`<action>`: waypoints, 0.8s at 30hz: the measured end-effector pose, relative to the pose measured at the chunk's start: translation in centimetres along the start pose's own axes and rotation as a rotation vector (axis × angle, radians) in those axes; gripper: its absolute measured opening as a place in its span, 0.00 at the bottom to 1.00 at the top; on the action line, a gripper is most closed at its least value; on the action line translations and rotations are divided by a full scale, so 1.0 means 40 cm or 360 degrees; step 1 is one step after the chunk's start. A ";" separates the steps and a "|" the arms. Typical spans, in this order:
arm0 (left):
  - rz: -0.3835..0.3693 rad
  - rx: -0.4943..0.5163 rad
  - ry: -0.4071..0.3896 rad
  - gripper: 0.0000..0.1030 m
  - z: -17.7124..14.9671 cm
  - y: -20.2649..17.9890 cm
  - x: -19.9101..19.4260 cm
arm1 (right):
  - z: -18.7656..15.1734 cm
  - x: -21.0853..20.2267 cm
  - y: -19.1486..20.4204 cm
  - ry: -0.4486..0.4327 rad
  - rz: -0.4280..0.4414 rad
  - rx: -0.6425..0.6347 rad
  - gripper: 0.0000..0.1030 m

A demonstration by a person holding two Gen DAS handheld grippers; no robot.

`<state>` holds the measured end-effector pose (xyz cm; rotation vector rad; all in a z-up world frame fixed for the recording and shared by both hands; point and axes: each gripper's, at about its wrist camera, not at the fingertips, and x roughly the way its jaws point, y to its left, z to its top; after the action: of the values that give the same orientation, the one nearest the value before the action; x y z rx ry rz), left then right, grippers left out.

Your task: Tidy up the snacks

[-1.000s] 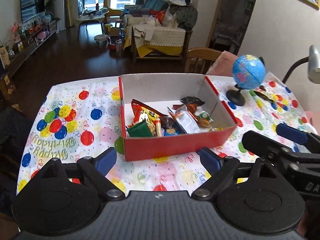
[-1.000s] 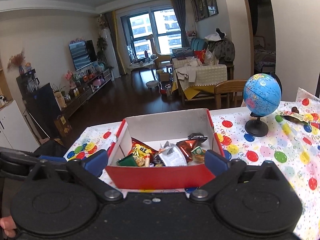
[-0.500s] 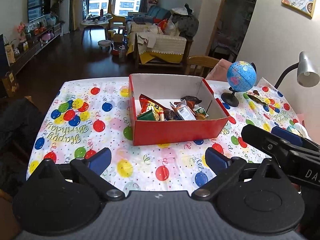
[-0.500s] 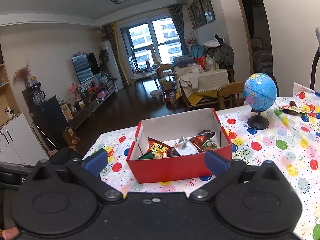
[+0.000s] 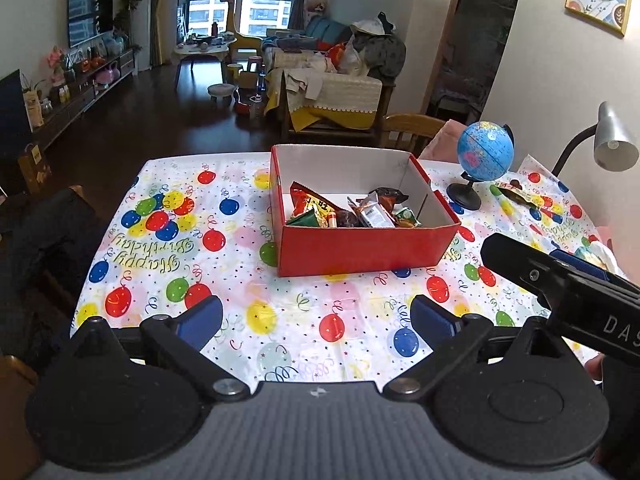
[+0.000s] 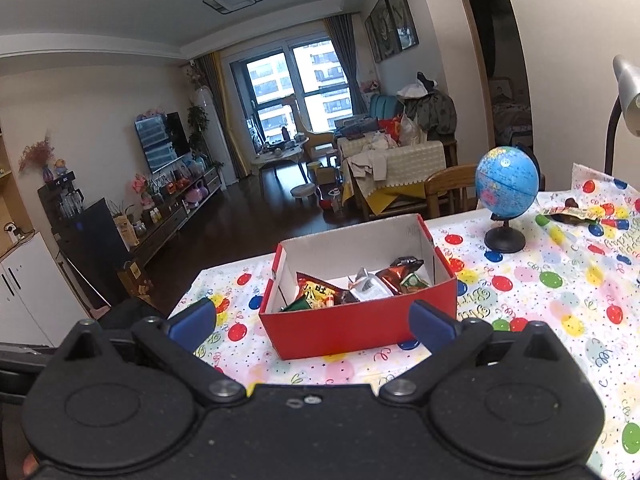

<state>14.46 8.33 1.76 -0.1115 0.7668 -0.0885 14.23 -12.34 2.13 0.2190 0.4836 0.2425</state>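
Balloon-printed cloth with "Happy Birthday" lettering covers the table, and a living room with a dark floor, a sofa and tall windows lies beyond its far edge. Near the middle of the table stands the red box, white inside and open at the top; its back wall faces the far edge. Inside it lie the snacks, a loose heap of packets against the front wall: an orange-red bag and a green one toward the left, a silver packet in the middle, a dark wrapper and a small green packet toward the right. One more snack wrapper lies flat on the cloth near the far right corner, just beyond a small blue globe on a black stand. A grey desk lamp bends over the right edge. The left gripper hangs over the near edge with its blue pads spread wide, having just finished opening, only cloth showing between them. The right gripper is likewise spread wide and empty, well short of the box, which shows between its pads.
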 end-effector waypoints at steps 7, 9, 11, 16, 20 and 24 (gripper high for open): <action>0.0052 -0.0116 -0.0041 0.98 0.008 0.025 -0.011 | 0.003 -0.010 0.002 -0.0014 0.0031 -0.0061 1.00; 0.0064 -0.0135 -0.0056 0.98 0.010 0.029 -0.016 | 0.005 -0.013 0.003 -0.0007 0.0030 -0.0067 1.00; 0.0063 -0.0152 -0.0065 0.98 0.010 0.032 -0.021 | 0.004 -0.016 0.007 0.0003 0.0027 -0.0077 1.00; 0.0056 -0.0179 -0.0062 0.98 0.011 0.037 -0.026 | 0.005 -0.029 0.023 -0.0024 0.0009 -0.0114 1.00; 0.0074 -0.0171 -0.0064 0.98 0.021 0.033 -0.033 | 0.011 -0.035 0.032 -0.0033 0.0002 -0.0155 1.00; 0.0111 -0.0151 -0.0075 0.98 0.032 0.023 -0.044 | 0.018 -0.038 0.035 -0.0021 -0.0001 -0.0155 0.99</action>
<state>14.12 9.54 3.75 -0.1759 0.7271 0.0169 13.01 -11.57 3.77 0.1254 0.4578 0.2631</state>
